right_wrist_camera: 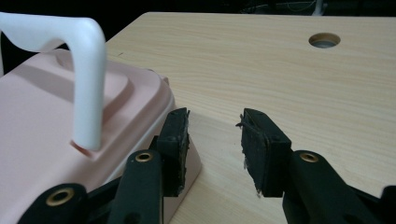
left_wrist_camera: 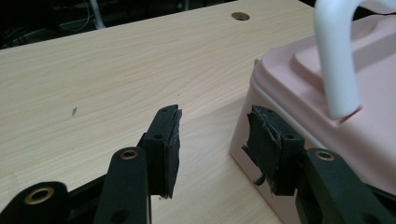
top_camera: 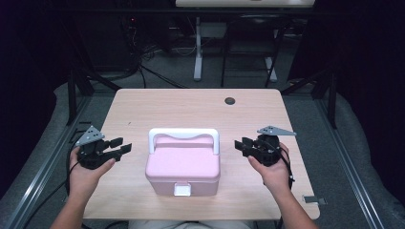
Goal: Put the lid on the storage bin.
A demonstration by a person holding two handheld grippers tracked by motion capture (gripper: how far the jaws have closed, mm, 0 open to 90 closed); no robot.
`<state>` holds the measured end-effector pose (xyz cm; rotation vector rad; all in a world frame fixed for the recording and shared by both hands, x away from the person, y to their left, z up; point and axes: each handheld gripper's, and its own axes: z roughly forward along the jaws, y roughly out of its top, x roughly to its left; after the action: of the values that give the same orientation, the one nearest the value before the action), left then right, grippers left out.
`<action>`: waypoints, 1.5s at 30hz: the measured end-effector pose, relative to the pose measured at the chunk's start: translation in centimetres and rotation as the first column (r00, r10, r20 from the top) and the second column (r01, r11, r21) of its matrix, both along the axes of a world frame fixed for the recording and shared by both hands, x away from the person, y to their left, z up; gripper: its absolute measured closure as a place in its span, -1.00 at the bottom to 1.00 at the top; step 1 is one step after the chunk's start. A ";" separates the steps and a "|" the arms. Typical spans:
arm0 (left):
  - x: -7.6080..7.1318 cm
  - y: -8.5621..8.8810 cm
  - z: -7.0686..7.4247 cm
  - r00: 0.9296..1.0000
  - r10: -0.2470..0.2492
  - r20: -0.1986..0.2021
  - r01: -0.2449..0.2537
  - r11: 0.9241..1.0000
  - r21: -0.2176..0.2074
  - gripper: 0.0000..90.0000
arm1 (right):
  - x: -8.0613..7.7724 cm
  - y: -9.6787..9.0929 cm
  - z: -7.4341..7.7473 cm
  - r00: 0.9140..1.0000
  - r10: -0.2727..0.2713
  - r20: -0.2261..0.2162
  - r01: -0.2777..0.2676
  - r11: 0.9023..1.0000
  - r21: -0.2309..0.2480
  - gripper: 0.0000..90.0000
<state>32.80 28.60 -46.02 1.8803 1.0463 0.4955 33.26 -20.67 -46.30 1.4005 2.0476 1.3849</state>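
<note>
Left gripper: black two-jaw tool, jaws apart, nothing between them, just beside the box's left wall.
Right gripper: jaws parted, gripping nothing, near the box's right side.
Box: pink plastic lidded box with upright white handle and white front latch, mid-table on the pale wooden table.
Progress: judged early; box untouched, lid down, latch seemingly closed; grasping remains.
Writing: none readable.
</note>
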 end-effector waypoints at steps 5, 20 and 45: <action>0.2 0.5 -1.3 1.000 0.023 -0.006 -0.023 1.000 0.005 0.19 | 0.1 -1.1 -1.2 0.999 -0.049 0.002 0.049 0.999 0.018 0.34; 0.3 1.6 -4.3 0.997 0.071 -0.033 -0.071 0.997 0.007 0.17 | 0.0 -2.0 -4.4 0.994 -0.104 0.030 0.105 0.994 -0.035 0.31; 1.0 0.4 -7.7 0.993 0.048 -0.112 -0.041 0.997 0.066 0.11 | 0.3 -1.1 -7.4 0.994 -0.099 0.034 0.102 0.990 -0.100 0.23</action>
<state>33.78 28.96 -53.69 1.9636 1.1610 0.4564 33.51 -21.77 -53.67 1.4114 1.9710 1.2350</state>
